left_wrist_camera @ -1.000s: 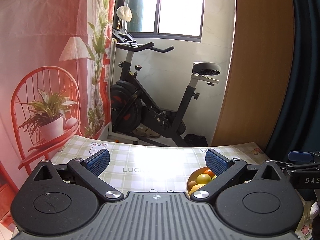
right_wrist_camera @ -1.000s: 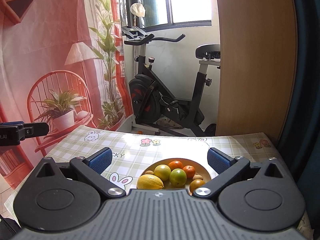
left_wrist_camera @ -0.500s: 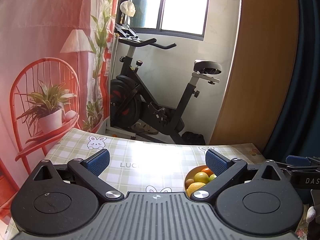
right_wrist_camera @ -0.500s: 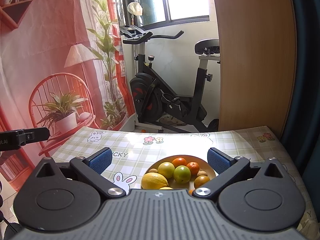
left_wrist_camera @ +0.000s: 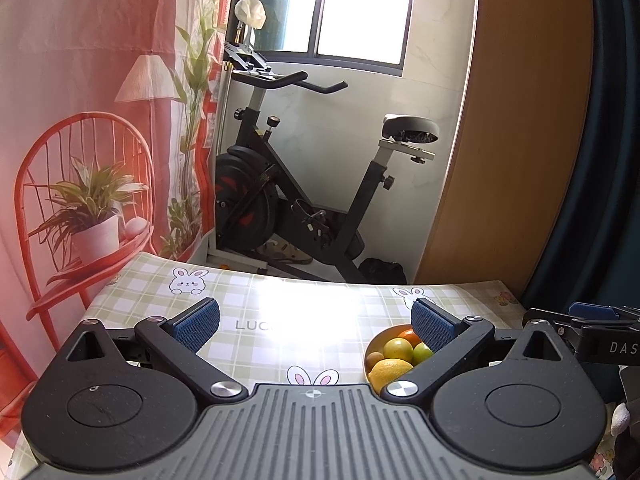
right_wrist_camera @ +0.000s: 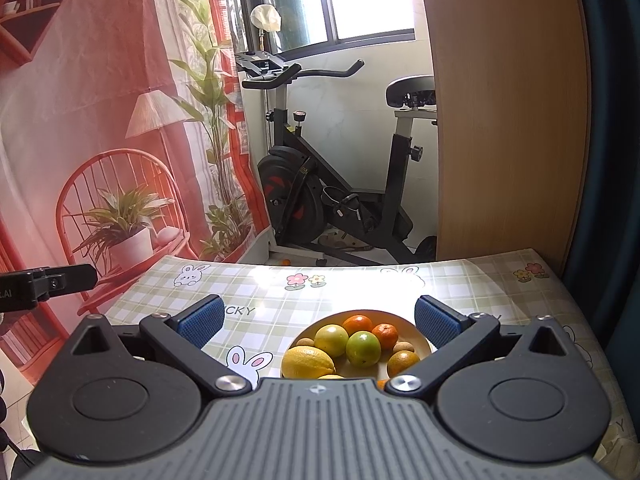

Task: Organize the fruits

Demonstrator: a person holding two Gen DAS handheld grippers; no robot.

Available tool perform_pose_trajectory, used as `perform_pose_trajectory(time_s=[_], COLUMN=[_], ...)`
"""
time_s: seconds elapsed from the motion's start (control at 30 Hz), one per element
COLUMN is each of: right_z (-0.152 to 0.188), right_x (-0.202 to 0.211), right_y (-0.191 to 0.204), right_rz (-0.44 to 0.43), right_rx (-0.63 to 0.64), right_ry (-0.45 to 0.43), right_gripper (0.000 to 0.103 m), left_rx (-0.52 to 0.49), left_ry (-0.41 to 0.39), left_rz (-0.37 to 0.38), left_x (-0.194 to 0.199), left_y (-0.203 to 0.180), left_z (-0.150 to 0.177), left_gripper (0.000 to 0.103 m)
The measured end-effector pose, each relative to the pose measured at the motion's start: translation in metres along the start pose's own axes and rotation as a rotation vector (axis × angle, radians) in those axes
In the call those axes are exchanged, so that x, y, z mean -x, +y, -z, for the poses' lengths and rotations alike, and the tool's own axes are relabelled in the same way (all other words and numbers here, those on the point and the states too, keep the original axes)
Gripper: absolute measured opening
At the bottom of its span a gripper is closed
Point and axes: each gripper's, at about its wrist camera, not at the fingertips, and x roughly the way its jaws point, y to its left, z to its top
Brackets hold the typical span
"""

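A pale plate (right_wrist_camera: pixel 420 334) of mixed fruit sits on the checked tablecloth. It holds a yellow lemon (right_wrist_camera: pixel 307 362), a green lime (right_wrist_camera: pixel 363 348), a yellow-green citrus (right_wrist_camera: pixel 331 339), oranges (right_wrist_camera: pixel 357 325) and small brown fruits. My right gripper (right_wrist_camera: pixel 318 316) is open and empty, above and just behind the plate. My left gripper (left_wrist_camera: pixel 314 322) is open and empty, left of the plate (left_wrist_camera: pixel 374 346), whose right part is hidden by a finger (left_wrist_camera: pixel 432 326).
The table (right_wrist_camera: pixel 500 288) has a green checked cloth with rabbits and flowers. Beyond its far edge stand an exercise bike (right_wrist_camera: pixel 320 184), a red printed backdrop (right_wrist_camera: pixel 100 120) and a wooden panel (right_wrist_camera: pixel 504 120). The right gripper shows at the right edge of the left wrist view (left_wrist_camera: pixel 592 320).
Both grippers have tilted down and risen slightly, so more of the table and the plate shows. Both stay open and empty.
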Motion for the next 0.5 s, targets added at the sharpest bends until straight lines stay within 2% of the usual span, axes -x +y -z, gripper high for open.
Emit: perform_pose_trajectory(time_s=[0.5], right_z=[-0.0029], right_x=[0.0060], right_y=[-0.0012], right_rz=[-0.006], right_rx=[-0.009], right_ry=[-0.027], right_gripper=[0.103], left_rx=[-0.004], left_ry=[0.011], left_rz=[0.003], left_x=[-0.0034], left_y=[0.0030], left_z=[0.0016], left_gripper=[0.103])
